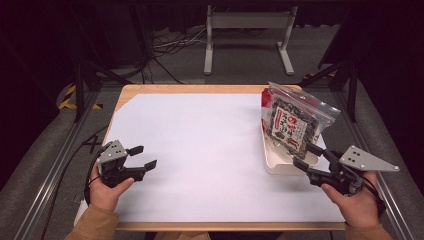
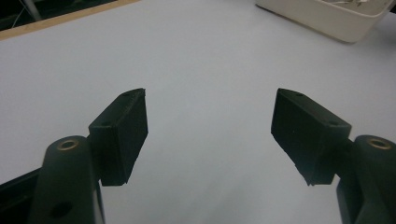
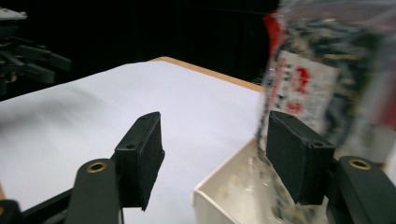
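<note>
In the high view the clear plastic zip bag of dark seaweed snacks with a red-and-white label stands tilted in the cream-white shallow plastic tray at the right side of the frame, leaning toward the upper right. The tray sits on the white sheet covering the wooden-edged desk, close to the sheet's right border.

The right tongs are at the lower right of that view, held in the person's right hand, with the jaws spread wide. Their tips lie at the near end of the tray, right by the bottom edge of the bag; whether either tip touches the bag cannot be told. In the right gripper view the right tongs stand open with nothing between them: one jaw is over the white sheet, the other over the tray's corner, and the bag rises blurred at the upper right just behind that jaw.

The left tongs are at the lower left of the high view, in the person's left hand, well apart from the tray. Their jaws are also wide and empty. In the left gripper view the left tongs gape over bare white sheet, with the tray's wall at the upper right of the frame
</note>
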{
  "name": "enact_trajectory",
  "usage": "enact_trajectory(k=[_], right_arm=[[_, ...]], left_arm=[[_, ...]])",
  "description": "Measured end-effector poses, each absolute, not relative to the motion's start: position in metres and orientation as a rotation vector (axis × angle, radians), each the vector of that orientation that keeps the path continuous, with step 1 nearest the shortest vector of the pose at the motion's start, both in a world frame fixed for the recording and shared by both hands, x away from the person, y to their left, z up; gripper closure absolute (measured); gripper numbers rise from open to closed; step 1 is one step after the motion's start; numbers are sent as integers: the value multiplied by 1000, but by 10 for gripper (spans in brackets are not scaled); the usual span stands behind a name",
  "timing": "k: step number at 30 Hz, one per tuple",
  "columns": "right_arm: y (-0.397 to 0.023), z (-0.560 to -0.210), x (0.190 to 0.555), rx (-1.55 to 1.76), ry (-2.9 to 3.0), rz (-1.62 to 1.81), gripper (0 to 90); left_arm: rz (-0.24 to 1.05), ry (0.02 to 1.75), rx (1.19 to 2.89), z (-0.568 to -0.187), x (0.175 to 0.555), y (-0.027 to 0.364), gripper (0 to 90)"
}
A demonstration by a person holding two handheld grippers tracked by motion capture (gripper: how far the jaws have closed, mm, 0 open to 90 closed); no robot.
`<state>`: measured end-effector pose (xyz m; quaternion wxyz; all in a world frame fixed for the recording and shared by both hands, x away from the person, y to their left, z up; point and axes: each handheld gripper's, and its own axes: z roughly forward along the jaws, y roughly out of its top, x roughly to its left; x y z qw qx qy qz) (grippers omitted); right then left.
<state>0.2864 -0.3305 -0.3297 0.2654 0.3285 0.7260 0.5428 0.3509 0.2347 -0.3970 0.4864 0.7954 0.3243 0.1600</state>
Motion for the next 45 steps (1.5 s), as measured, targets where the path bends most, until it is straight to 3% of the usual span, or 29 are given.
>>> enact_trajectory(k=[17, 40, 45], right_arm=[[-279, -366, 305, 759, 2093, 1560, 336], [-247, -426, 317, 741, 2251, 1430, 364], [-244, -428, 316, 745, 2245, 1433, 334]], left_arm=[[348, 711, 1928, -392, 334, 229, 280], [327, 703, 1935, -398, 337, 228, 280], [326, 712, 1940, -400, 338, 228, 279]])
